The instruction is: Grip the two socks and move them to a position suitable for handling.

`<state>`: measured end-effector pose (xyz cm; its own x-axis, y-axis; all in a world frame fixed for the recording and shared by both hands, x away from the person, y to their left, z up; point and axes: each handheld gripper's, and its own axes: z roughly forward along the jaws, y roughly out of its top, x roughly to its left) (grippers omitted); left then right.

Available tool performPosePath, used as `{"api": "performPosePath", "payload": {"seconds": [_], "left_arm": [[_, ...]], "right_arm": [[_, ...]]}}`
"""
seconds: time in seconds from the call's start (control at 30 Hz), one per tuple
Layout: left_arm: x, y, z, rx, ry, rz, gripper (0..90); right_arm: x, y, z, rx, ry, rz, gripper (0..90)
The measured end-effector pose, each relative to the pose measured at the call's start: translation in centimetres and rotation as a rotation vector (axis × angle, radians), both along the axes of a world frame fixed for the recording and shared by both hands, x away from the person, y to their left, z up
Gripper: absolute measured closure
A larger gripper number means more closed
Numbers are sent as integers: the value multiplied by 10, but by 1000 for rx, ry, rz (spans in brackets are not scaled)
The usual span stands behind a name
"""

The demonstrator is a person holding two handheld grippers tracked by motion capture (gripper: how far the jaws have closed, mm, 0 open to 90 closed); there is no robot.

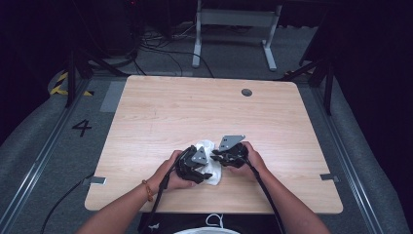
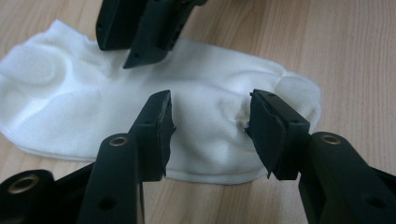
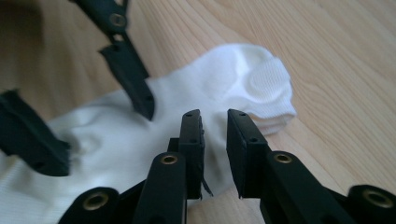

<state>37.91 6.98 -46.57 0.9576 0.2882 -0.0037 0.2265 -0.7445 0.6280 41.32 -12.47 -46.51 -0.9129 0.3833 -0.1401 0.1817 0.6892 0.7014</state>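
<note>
On the grey floor left of the table [image 1: 146,107], the figure "4" [image 1: 82,127] is painted in black. The person's left forearm comes up from the bottom edge, an orange band at its wrist, and the hand wraps the left gripper [image 1: 198,168], tilted inward and down toward the white sock [image 1: 208,146]. In the left gripper view its jaws stand apart over the sock's middle, the pads clear of the cloth and grasping nothing. The sock lies flat on the wood near the table's front edge, between the two hands. The right hand holds the right gripper [image 1: 216,157] just beside the left, its grey plate raised. In the right gripper view its jaws [image 3: 215,140] leave only a narrow gap above the sock, with no cloth pinched between them.
</note>
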Motion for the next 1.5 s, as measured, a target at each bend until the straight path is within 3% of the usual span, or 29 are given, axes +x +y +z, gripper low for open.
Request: {"api": "performPosePath", "payload": {"seconds": [0.03,0.1,0.27,0.37,0.47,0.57,0.63,0.7,0.8,0.93,1.13,1.3,1.5], "left_arm": [[1,1,-1,-7,18,2,501],[1,2,-1,-1,-1,-12,506],[-2,3,-3,-15,12,-2,544],[-4,1,-3,-24,22,-24,546],[-9,-7,-4,-37,33,-48,544],[-14,-17,-3,-25,25,-87,542],[-15,-20,-1,-10,2,-101,504],[-17,-20,2,-19,2,-95,457],[-17,-15,9,-41,-2,-101,416],[-12,0,20,-62,-31,-49,378],[5,11,18,-70,-49,21,364],[21,5,9,-53,-42,41,364],[30,-3,0,-31,-33,36,368]], "right_arm": [[3,-1,-3,8,19,-7,778],[7,-3,-5,13,37,-19,804],[6,-8,-6,9,57,-35,825],[0,-14,-7,15,50,-41,829],[-10,-19,-6,-15,34,-36,830],[-20,-30,-6,-15,34,-44,830],[-26,-36,-5,-10,38,-38,815],[-30,-39,-5,-3,35,-25,755],[-37,-44,-1,19,28,-16,745],[-53,-53,11,68,13,20,737],[-83,-61,20,136,26,96,727],[-99,-51,18,129,20,184,715],[-101,-39,9,106,33,236,694]]}}
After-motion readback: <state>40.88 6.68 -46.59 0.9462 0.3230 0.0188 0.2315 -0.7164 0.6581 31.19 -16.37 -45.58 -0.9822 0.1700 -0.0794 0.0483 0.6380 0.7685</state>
